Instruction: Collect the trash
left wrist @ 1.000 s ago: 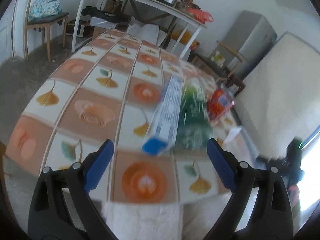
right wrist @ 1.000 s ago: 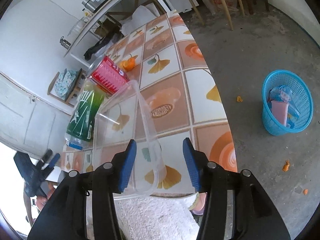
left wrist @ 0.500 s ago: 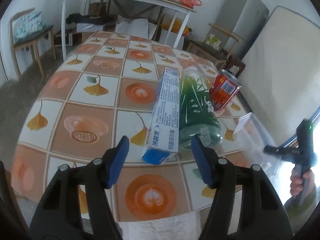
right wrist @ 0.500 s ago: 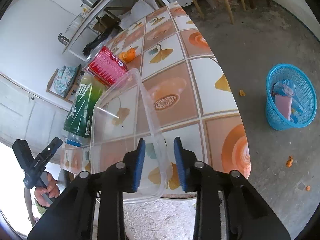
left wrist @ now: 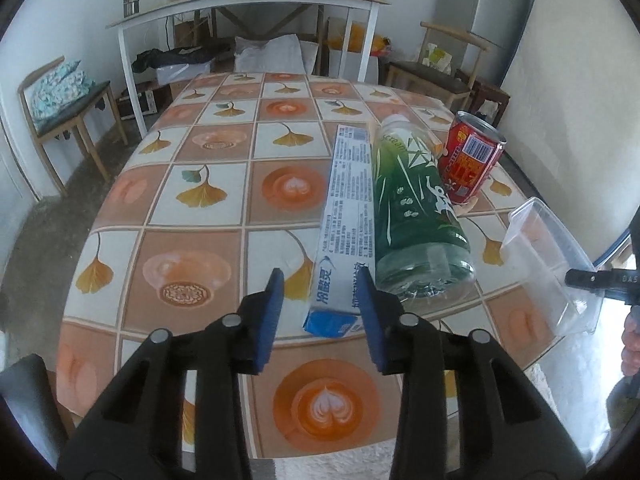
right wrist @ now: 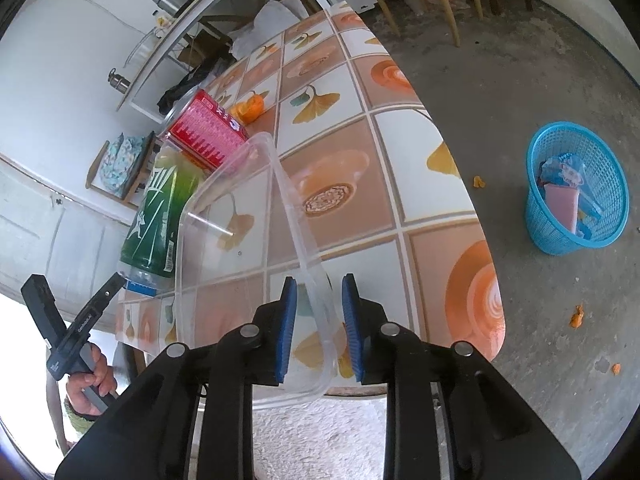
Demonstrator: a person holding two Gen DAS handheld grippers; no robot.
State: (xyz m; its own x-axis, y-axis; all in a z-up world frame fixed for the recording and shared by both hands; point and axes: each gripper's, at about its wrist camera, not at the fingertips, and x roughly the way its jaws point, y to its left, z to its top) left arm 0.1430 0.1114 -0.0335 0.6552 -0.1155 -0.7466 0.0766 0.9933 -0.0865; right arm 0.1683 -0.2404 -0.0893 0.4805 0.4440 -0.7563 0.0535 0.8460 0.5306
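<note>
We're closing the left gripper [left wrist: 320, 296] around the near end of the toothpaste box [left wrist: 347, 224]. The box end is sitting between the blue pads, but there's a visible gap on the left pad's side, so nothing is pinched yet. The box is lying flat on the tiled table [left wrist: 192, 240], running straight ahead of the gripper. Just right of it, touching along its length, the green bottle [left wrist: 412, 208] is lying on its side. Beyond the bottle to the right, the red can [left wrist: 468, 160] is leaning tilted.

We're closing the right gripper [right wrist: 318, 320] on the wall of the clear plastic container [right wrist: 248, 216]. The rim is running between the pads; we can't tell whether they're pressing it yet. The container is sitting at the table's near edge, stretching ahead and left of this gripper. The blue basket [right wrist: 576, 188] is standing on the floor far right, well apart from the table, with trash in it.
</note>
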